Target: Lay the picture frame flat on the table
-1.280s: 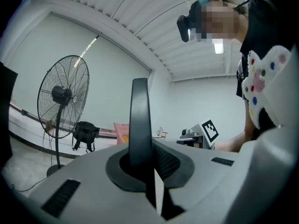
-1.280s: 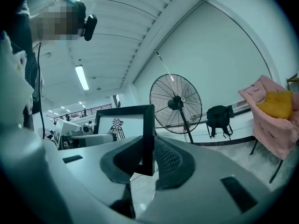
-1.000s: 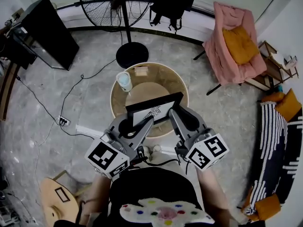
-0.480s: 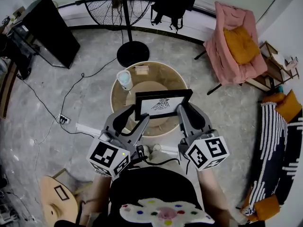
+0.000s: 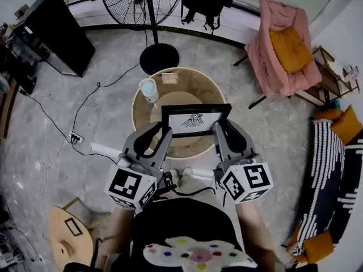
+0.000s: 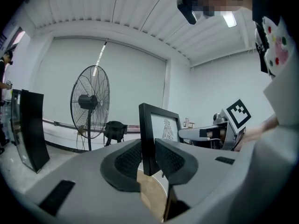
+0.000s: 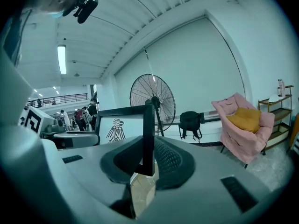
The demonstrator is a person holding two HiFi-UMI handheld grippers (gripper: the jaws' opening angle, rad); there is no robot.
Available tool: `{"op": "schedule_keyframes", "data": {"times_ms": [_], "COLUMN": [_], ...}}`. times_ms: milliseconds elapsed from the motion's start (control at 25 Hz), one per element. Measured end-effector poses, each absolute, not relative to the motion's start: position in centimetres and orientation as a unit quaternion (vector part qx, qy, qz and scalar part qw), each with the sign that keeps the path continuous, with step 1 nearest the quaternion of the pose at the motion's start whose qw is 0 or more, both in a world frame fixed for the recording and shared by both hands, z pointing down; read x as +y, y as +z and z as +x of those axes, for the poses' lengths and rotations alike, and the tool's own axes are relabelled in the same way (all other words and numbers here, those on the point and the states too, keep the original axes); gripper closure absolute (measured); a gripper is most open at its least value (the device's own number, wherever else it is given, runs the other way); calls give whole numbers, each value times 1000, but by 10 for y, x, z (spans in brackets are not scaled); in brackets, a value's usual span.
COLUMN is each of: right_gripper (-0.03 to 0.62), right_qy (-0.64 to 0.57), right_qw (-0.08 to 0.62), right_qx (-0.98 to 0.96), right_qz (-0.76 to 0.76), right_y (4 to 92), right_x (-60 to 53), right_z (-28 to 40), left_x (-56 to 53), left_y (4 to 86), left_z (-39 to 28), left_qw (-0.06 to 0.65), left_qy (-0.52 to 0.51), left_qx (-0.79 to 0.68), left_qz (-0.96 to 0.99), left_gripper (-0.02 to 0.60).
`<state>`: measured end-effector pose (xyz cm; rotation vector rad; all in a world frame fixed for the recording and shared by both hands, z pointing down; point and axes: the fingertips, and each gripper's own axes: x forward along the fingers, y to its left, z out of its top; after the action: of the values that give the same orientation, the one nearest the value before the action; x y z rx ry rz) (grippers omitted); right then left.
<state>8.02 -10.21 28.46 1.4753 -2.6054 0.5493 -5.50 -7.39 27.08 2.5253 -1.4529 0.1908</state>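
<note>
I am looking down past both grippers at a round wooden table [image 5: 195, 86]. At its far left edge a pale cup [image 5: 148, 89] is standing, with a small wooden block [image 5: 169, 78] just beside it. The base of a floor fan [image 5: 159, 58] is sitting on the floor beyond them.

My left gripper [image 6: 148, 148] is reaching in level from the left. Its jaws have just been closing, and the left upright of the picture frame [image 5: 195, 119] is sitting between them, with the ribbed pads pinching it front and back.

The frame itself is standing upright over the near half of the table, not lying flat. Its glass and the bird-like drawing are facing me. I cannot tell whether its bottom edge is touching the tabletop.

My right gripper [image 7: 146, 148] is coming in from the other side. Its jaws are pinching the frame's right upright in the same way.

Further right, well apart from the table, a pink armchair [image 5: 283, 44] is holding an orange cushion.
</note>
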Motion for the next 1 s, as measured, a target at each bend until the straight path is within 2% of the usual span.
{"op": "schedule_keyframes", "data": {"times_ms": [480,1000], "right_gripper": [503,503], "right_qy": [186,211], "right_qw": [76,117], "right_qx": [-862,-862], "right_qz": [466,446], "right_y": [313,381], "right_x": [-90,-92], "right_z": [77,63], "left_x": [-60,-58], "left_y": [299,367], "left_z": [-57,-68], "left_qw": [144,194], "left_qy": [81,117], "left_qx": [-506,-511], "left_qz": [847,829], "left_gripper": [483,483]}}
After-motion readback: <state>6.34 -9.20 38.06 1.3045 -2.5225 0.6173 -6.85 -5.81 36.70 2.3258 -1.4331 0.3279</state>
